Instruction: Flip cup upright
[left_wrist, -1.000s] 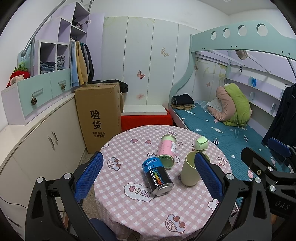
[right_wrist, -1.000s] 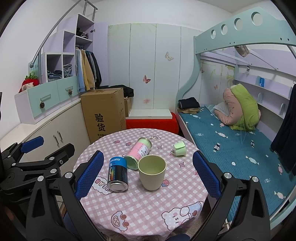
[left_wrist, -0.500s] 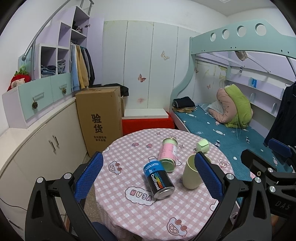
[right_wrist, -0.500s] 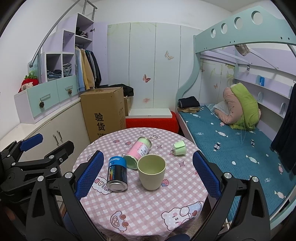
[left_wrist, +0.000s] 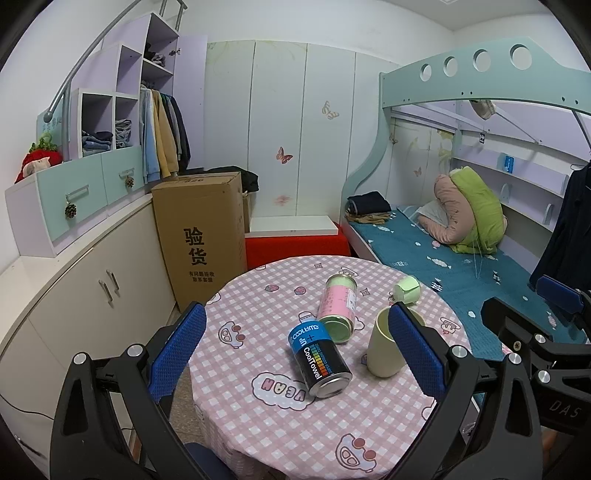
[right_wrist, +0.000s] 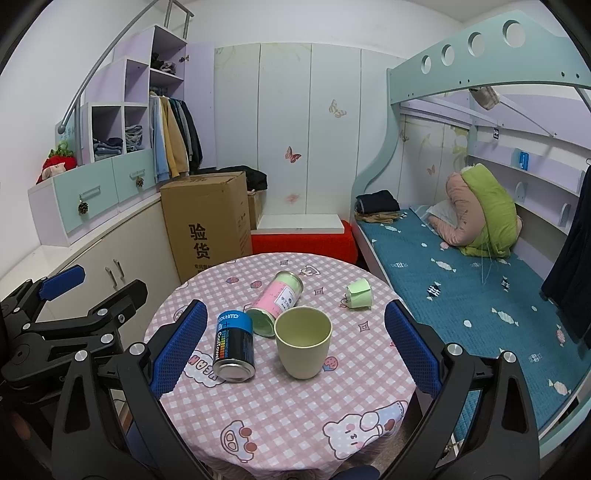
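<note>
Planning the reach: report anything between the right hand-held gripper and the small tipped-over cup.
The upright cup stands between the right hand-held gripper and the small tipped-over cup, slightly left of the straight line.

Blue-black can (right_wrist: 234, 346) and pink canister (right_wrist: 276, 302) lying on checked tablecloth (right_wrist: 295, 406); cardboard box (right_wrist: 207, 221) behind

- The cup (right_wrist: 303, 341) is seen as matt, smooth plastic;
- the tablecloth (right_wrist: 295, 410) as soft checked cloth;
- the can (right_wrist: 234, 345) as glossy metal;
- the box (right_wrist: 207, 218) as dull cardboard.
</note>
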